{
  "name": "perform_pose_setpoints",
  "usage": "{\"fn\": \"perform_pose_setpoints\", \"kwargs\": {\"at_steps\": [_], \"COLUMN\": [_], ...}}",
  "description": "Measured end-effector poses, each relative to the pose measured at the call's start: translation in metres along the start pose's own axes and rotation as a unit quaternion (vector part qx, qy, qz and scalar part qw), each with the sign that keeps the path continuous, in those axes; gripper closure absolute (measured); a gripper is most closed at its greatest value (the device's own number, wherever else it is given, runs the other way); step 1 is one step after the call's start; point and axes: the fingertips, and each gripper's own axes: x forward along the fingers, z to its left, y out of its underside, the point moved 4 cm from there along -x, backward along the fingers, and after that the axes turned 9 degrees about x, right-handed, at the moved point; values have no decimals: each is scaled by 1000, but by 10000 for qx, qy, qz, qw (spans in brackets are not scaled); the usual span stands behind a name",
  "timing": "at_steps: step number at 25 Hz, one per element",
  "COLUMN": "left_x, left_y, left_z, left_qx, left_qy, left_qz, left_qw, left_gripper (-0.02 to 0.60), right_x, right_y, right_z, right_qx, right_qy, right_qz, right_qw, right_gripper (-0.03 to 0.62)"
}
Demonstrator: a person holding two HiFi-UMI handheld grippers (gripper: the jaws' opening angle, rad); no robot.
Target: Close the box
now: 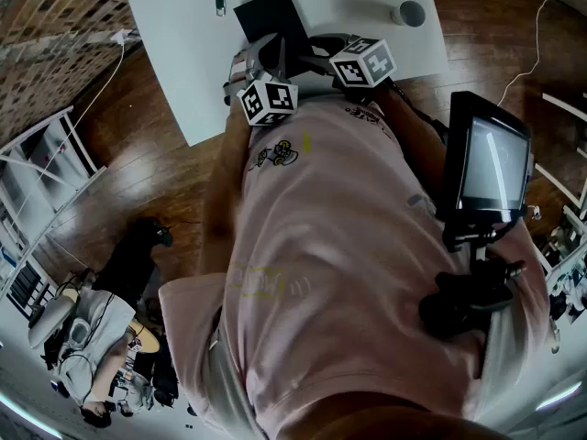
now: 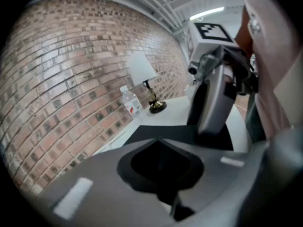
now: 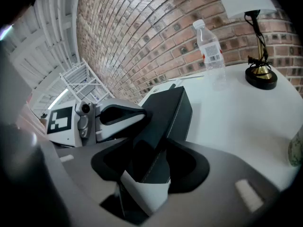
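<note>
- Gripping the black box (image 3: pixel 173 112), the right gripper (image 3: pixel 150 148) has its jaws partly apart and pressed on the near end of a slanted panel. The panel runs from the centre of the right gripper view towards the upper right.
- The left gripper (image 2: pixel 160 145) has its jaws fully together with nothing between them. A flat black face of the box lies just beyond their tips, in the middle of the left gripper view.
- In the head view the box sits at top centre on the white table (image 1: pixel 183 53), with both grippers just below it.
- The box is smooth, matte and straight-edged, with a pale line like stitching along one edge. A white folded piece shows at its lower end inside the jaws; what it is cannot be told.
- The jaws are grey and broad, with rounded dark hollows.
- A clear plastic water bottle (image 3: pixel 208 46) with a red-marked label stands at the upper right of the right gripper view. A lamp (image 3: pixel 259 74) with a black-and-gold base stands further right. Both are well apart from the box.
- A brick wall (image 3: pixel 142 27) fills the top, with a white wire rack (image 3: pixel 83 86) at the left.
- The person's pink shirt (image 1: pixel 348 236) covers much of the head view.
</note>
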Motion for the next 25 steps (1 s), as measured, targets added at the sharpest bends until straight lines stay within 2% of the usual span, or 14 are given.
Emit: {"fn": "perform_pose_setpoints", "kwargs": {"at_steps": [3,11,15,17,18,19,20,21,22,23,25], "left_x": [-5,-9,-10,-9,-8,-7,-5,-6,-8,-12,-15], "left_y": [1,4,6,4,1,-1,-3,-2,1,5,12], "left_z": [-1,0,3,0,-3,-6,-8,-7,-4,2,23], "left_qx": [-273,-329,-471,-419,-350,-295,-286,-313,-339,-321,-156], "left_qy": [19,21,-64,49,188,329,412,402,295,109,-269], "left_qz": [-389,-534,-579,-608,-639,-669,-688,-685,-656,-627,-630], "left_qw": [9989,9980,9972,9973,9972,9968,9964,9964,9968,9975,9975], "left_gripper": [580,580,580,580,580,580,580,580,578,578,578], "right_x": [-4,-11,-14,-18,-21,-22,-21,-20,-20,-23,-25], "right_y": [-3,-12,-17,-23,-28,-35,-40,-45,-49,-54,-54], "right_z": [4,14,19,29,43,58,69,73,72,69,48], "right_qx": [-93,28,226,249,123,-172,-585,-913,-980,-831,-702], "right_qy": [53,-93,-279,-675,-1061,-1332,-1276,-1003,-795,-723,-474], "right_qz": [41,-17,-39,-181,-331,-439,-441,-411,-460,-584,-705], "right_qw": [9999,10000,9993,9972,9937,9900,9891,9899,9909,9922,9939], "right_gripper": [368,378,378,378,556,592,590,585,585,580,395]}}
